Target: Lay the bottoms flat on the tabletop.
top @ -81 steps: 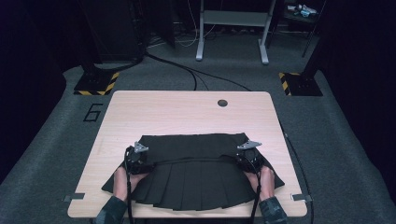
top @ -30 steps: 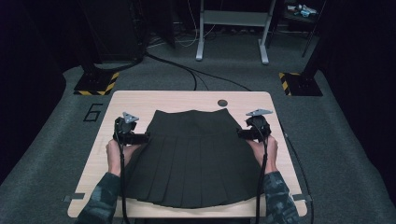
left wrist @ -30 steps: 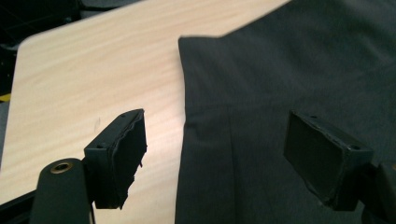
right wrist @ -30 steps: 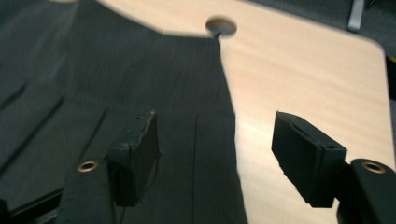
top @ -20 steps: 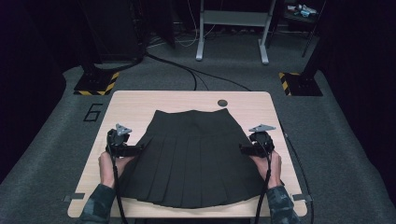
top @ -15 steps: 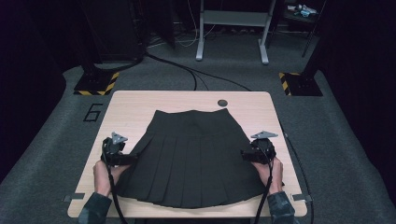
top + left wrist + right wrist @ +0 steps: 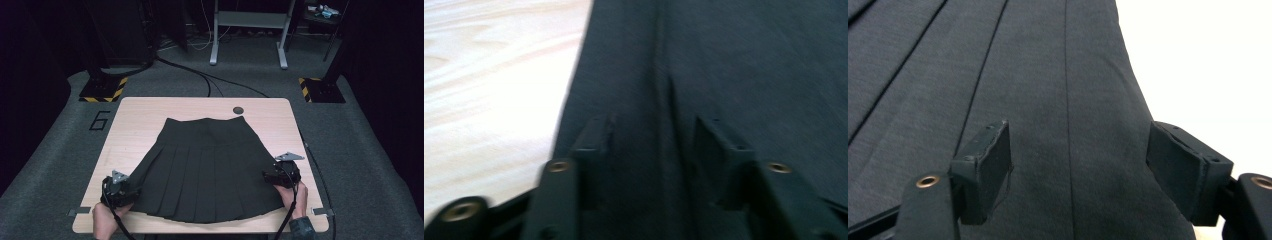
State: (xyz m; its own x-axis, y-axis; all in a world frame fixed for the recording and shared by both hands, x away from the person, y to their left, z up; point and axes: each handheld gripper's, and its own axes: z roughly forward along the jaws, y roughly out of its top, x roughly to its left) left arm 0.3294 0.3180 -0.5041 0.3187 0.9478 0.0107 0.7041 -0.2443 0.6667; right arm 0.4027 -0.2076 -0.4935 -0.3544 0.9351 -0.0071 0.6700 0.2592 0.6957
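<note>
A black pleated skirt (image 7: 205, 165) lies spread flat on the light wooden table (image 7: 145, 115), waistband far, hem near. My left gripper (image 7: 130, 186) sits at the hem's near left corner. In the left gripper view its jaws (image 7: 654, 130) have just been closing, with a ridge of skirt fabric (image 7: 749, 60) between them; the pads do not clearly press it. My right gripper (image 7: 267, 176) rests at the skirt's right side edge. In the right gripper view it (image 7: 1080, 135) stands open, wide apart over the flat fabric (image 7: 1048, 75) and its edge.
A dark round grommet (image 7: 238, 110) sits near the table's far edge. Bare wood (image 7: 489, 75) flanks the skirt on both sides. Metal brackets (image 7: 80, 211) mark the near corners. Cables, striped stand bases (image 7: 104, 90) and a metal frame (image 7: 247, 30) stand on the floor beyond.
Both hands have slid from beside the waistband down along the skirt's sides toward the near edge. The skirt, folded in the oldest frame, has lain spread flat and still since.
</note>
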